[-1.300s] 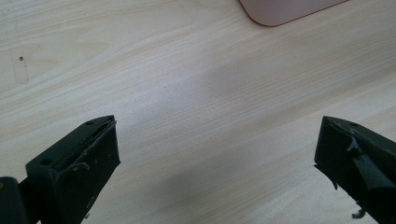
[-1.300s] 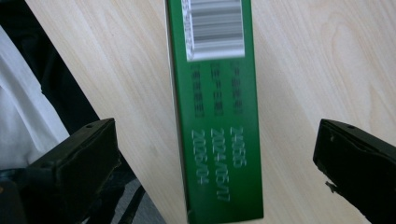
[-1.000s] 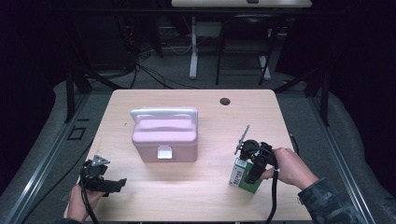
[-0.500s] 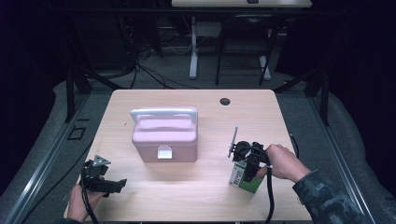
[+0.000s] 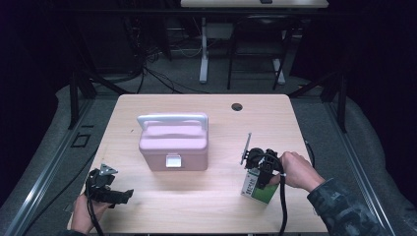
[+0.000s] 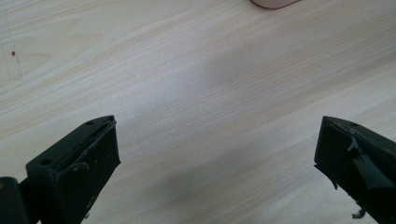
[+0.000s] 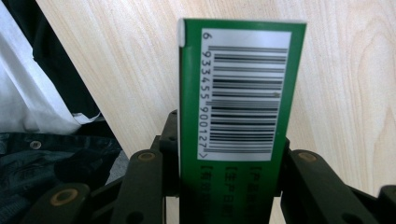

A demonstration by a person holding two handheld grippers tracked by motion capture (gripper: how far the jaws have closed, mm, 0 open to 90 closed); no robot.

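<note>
Two grippers worked the pale wooden table (image 5: 206,206): the right gripper (image 5: 257,183), jaws clamped on a small green cardboard box (image 7: 238,116), stood right of the pink plastic lidded case (image 5: 173,146); the left gripper (image 6: 217,163) gaped empty. Carrying it level seemed wise.

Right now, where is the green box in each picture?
High view: the green box sits near the table's front right, clamped in the right gripper.
Left gripper view: not in it.
Right gripper view: centre, barcode side facing the camera, held between the black jaws.
Shared landmark: the pale wooden table.
</note>
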